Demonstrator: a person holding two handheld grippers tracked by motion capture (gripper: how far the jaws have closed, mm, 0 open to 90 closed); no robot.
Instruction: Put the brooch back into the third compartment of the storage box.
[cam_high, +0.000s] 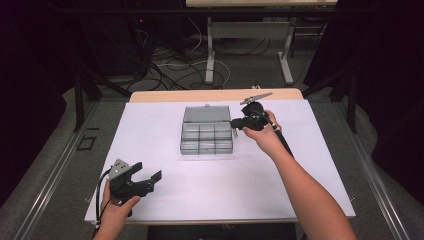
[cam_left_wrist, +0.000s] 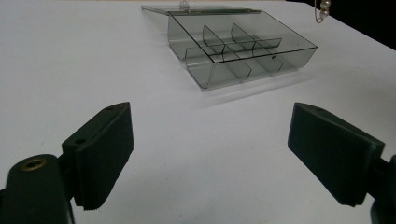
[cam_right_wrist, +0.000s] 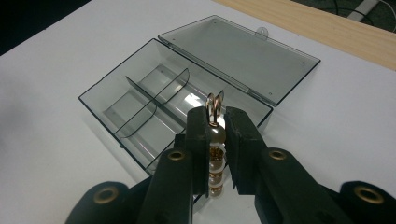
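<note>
— Smoky clear plastic is what's seen at the middle of the white table (cam_high: 165, 190): a compartment box (cam_high: 206, 138) with its hinged lid (cam_right_wrist: 243, 58) laid flat open behind it.

— And inside? Thin dividers are seen splitting it into cells, and one tiny dark speck can be made out in a front cell from the high view; what it is cannot be told.

— Now the pearl pin (cam_right_wrist: 216, 154): a gold clasp loop at the top, cream beads stacked in a line below it.

— It's clamped upright between the pads of the right gripper (cam_right_wrist: 217, 140), jaws closed on it, clasp poking out above the tips, held just over the box's right end.

— The left gripper (cam_high: 141, 176) is rested near the table's front left corner, jaws spread wide, nothing between them, well apart from the box.
</note>
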